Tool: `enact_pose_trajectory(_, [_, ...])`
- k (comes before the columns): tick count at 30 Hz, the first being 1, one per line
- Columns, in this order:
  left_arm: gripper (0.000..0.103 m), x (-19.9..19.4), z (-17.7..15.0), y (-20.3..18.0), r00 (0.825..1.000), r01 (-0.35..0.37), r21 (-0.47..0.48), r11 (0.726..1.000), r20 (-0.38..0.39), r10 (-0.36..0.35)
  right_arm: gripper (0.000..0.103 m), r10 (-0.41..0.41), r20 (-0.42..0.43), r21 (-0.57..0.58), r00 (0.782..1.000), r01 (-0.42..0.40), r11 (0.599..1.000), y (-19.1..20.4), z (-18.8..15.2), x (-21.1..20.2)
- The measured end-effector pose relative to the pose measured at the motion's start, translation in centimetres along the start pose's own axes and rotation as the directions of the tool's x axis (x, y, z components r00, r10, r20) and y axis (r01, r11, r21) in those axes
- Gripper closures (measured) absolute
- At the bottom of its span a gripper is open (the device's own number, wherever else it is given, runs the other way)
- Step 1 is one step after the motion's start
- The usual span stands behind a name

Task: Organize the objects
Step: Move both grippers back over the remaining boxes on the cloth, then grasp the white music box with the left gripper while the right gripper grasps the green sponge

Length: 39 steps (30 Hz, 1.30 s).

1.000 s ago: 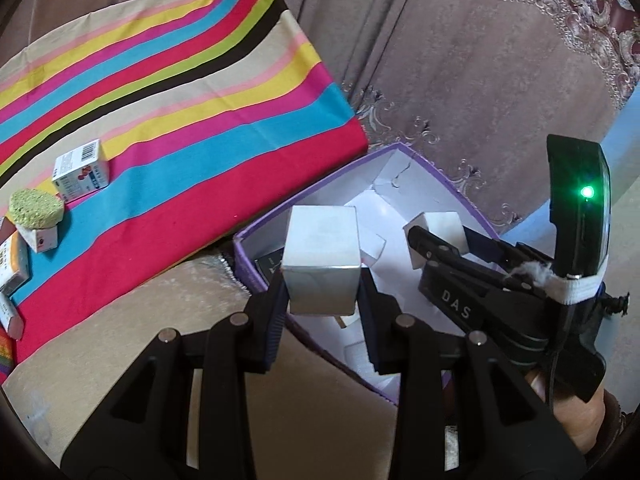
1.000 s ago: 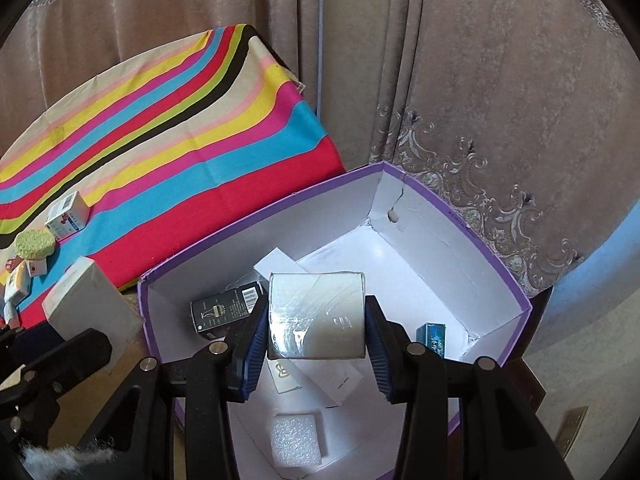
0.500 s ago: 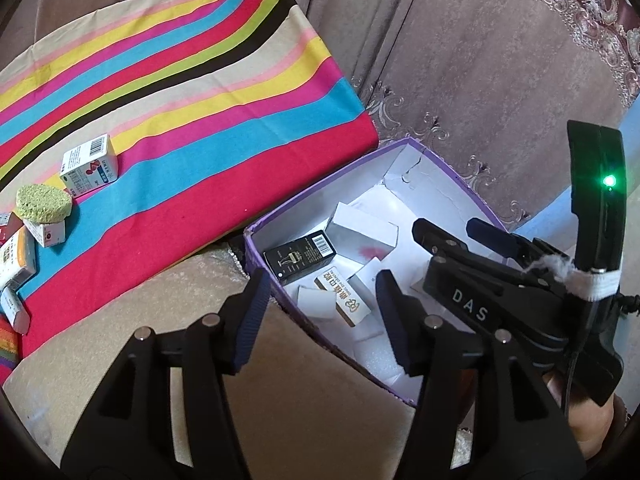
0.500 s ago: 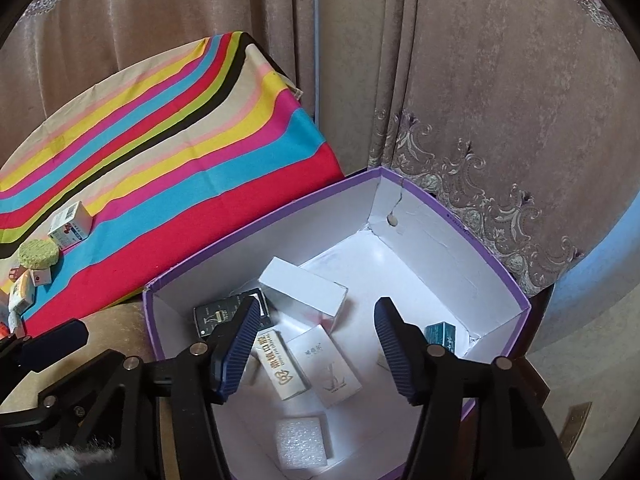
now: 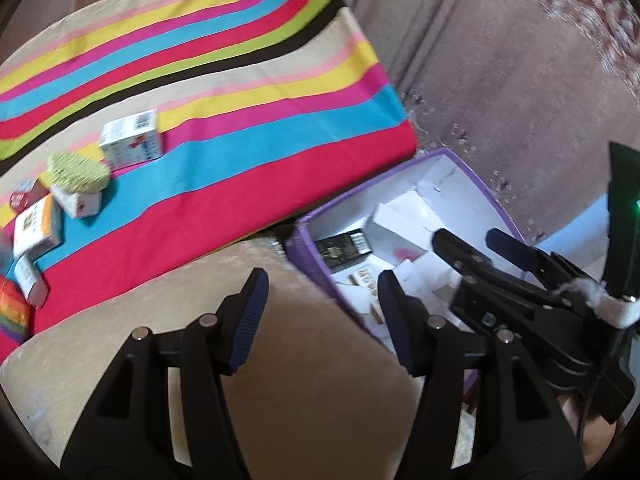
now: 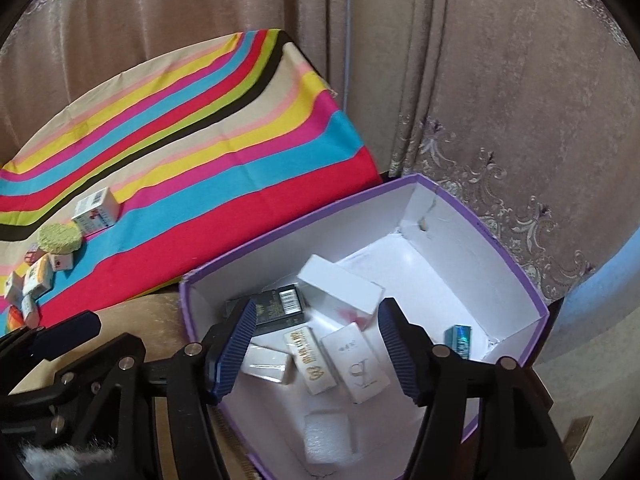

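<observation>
Now empty, the left gripper point(image 5: 320, 312) and the right gripper point(image 6: 314, 346) have both just been opening, jaws standing about half apart with nothing between them. The right one hangs over the purple-rimmed box point(image 6: 516, 276) at lower centre of its view, where a long white carton point(image 6: 340, 292), a black carton point(image 6: 276, 308) and several small white packets already lie. The left one sits at the box's near-left corner, half over a beige cushion point(image 5: 304, 380).

Judged from here, the step in hand is the swing away for the next pick: lifting clear of the box wall before crossing should keep the rim from being clipped. Loose items wait at the left edge of both views on the striped cloth point(image 5: 224, 92): a white printed box point(image 5: 132, 144), a green sponge point(image 5: 78, 172) resting on a small carton, and a huddle of small packets point(image 5: 36, 228) packed close enough that one grab could nudge its neighbours. The two tools also stand near each other.
</observation>
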State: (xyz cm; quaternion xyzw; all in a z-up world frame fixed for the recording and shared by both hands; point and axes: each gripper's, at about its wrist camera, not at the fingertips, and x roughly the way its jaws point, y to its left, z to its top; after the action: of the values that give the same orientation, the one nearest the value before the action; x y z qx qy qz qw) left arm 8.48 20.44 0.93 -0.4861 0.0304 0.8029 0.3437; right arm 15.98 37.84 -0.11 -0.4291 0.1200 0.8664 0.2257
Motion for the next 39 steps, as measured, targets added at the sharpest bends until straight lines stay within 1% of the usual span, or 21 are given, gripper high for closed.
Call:
enact_pose_trajectory(2, [0.041,-0.5,-0.1,1.3,1.000,-0.007,-0.031,1.000,0.003,0.007,0.035,0.011,0.000,-0.010,1.000,-0.011,1.000,0.7,0.0,-0.1])
enact_pose_trajectory(4, [0.041,-1.0,-0.1,2.9,1.000,-0.017,-0.077,0.997,0.008,0.017,0.035,0.040,-0.008,-0.020,0.999,-0.040,0.999,1.6,-0.1,-0.1])
enact_pose_trajectory(8, [0.039,-2.0,-0.3,5.8,0.999,-0.048,-0.147,0.988,0.011,0.050,0.034,0.083,-0.017,-0.076,0.996,-0.084,0.994,4.0,-0.4,-0.4])
enact_pose_trajectory(11, [0.039,-3.5,-0.8,8.9,0.996,-0.074,-0.218,0.973,0.025,0.081,0.032,0.100,-0.027,-0.122,0.995,-0.102,0.987,5.8,-0.9,-0.5])
enact_pose_trajectory(14, [0.039,-5.0,-1.2,12.0,0.992,-0.102,-0.281,0.954,0.044,0.119,0.032,0.097,-0.034,-0.161,0.995,-0.102,0.982,7.2,-1.2,-0.4])
enact_pose_trajectory(17, [0.038,-7.0,-1.8,15.6,0.982,-0.140,-0.354,0.925,0.067,0.174,0.032,0.093,-0.036,-0.193,0.995,-0.098,0.976,8.3,-1.4,-0.3])
enact_pose_trajectory(22, [0.037,-9.2,-2.9,21.7,0.964,-0.196,-0.474,0.858,0.066,0.257,0.032,0.100,-0.047,-0.247,0.994,-0.109,0.963,10.4,-1.5,0.0])
enact_pose_trajectory(24, [0.037,-9.8,-3.0,23.4,0.956,-0.220,-0.497,0.840,0.062,0.287,0.032,0.106,-0.044,-0.273,0.993,-0.114,0.955,11.4,-1.5,0.0])
enact_pose_trajectory(26, [0.036,-10.1,-2.7,25.1,0.948,-0.247,-0.503,0.829,0.050,0.313,0.032,0.117,-0.041,-0.297,0.992,-0.124,0.947,12.4,-1.4,-0.1])
enact_pose_trajectory(29, [0.032,-10.2,-2.2,26.9,0.938,-0.282,-0.514,0.810,0.031,0.346,0.032,0.140,-0.040,-0.332,0.989,-0.146,0.932,14.2,-1.1,-0.2])
enact_pose_trajectory(31, [0.029,-9.8,-1.7,28.3,0.934,-0.299,-0.525,0.797,0.009,0.357,0.032,0.157,-0.042,-0.352,0.987,-0.162,0.922,15.3,-0.8,-0.2])
enact_pose_trajectory(32, [0.029,-9.4,-1.5,29.2,0.935,-0.304,-0.540,0.785,-0.008,0.356,0.032,0.167,-0.044,-0.359,0.985,-0.172,0.917,15.8,-0.7,-0.2])
enact_pose_trajectory(35, [0.029,-8.4,-0.7,31.0,0.932,-0.317,-0.570,0.758,-0.041,0.360,0.032,0.220,-0.059,-0.371,0.974,-0.226,0.901,17.6,0.3,-0.2])
enact_pose_trajectory(37, [0.029,-7.6,-0.3,32.0,0.937,-0.308,-0.595,0.742,-0.054,0.345,0.032,0.261,-0.075,-0.358,0.962,-0.270,0.894,18.5,1.1,0.0])
enact_pose_trajectory(38, [0.029,-7.2,-0.2,32.4,0.935,-0.313,-0.602,0.734,-0.061,0.348,0.032,0.297,-0.088,-0.345,0.951,-0.308,0.886,19.1,1.7,0.1])
enact_pose_trajectory(39, [0.029,-6.9,0.0,32.8,0.932,-0.325,-0.605,0.727,-0.072,0.356,0.029,0.325,-0.095,-0.330,0.941,-0.337,0.882,19.5,2.2,0.3])
